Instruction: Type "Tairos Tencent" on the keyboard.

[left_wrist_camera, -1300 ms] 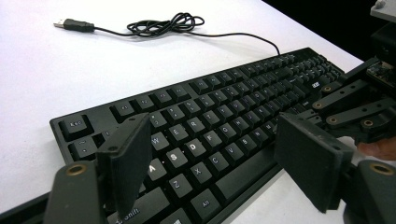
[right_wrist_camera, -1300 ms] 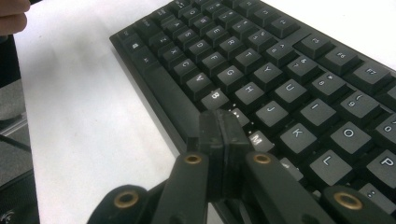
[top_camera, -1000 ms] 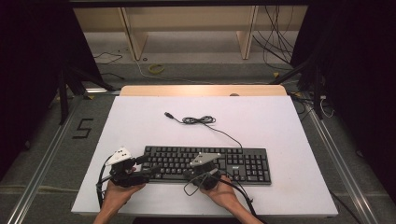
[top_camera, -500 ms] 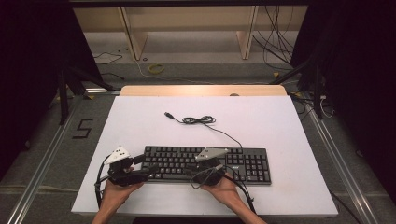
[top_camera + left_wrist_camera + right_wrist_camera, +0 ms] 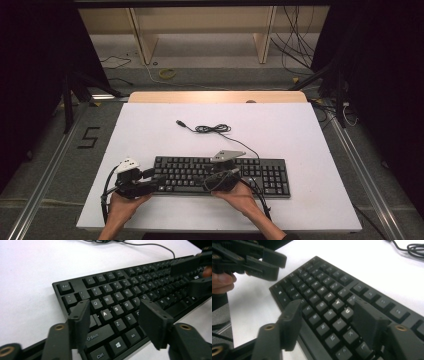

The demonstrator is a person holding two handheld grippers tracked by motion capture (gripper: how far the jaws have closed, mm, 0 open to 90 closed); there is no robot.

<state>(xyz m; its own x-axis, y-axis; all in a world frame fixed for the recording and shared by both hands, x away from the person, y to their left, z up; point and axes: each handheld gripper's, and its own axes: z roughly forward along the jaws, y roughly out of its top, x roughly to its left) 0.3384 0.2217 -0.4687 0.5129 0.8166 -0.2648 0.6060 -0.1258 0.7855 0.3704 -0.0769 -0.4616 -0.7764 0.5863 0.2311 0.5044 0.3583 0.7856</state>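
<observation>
Two grippers hung over a black keyboard (image 5: pixel 222 175) at the near side of the white bench (image 5: pixel 150 125). The left gripper (image 5: pixel 113 322) was wide open above its left end. The right gripper (image 5: pixel 324 320) was wide open above its middle keys.

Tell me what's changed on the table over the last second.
Very little. The right gripper has crept slightly toward the far side over the keyboard, and the left gripper has barely shifted at the keyboard's left end. Both remain open, holding nothing. The keyboard and its coiled cable have not moved.
</observation>
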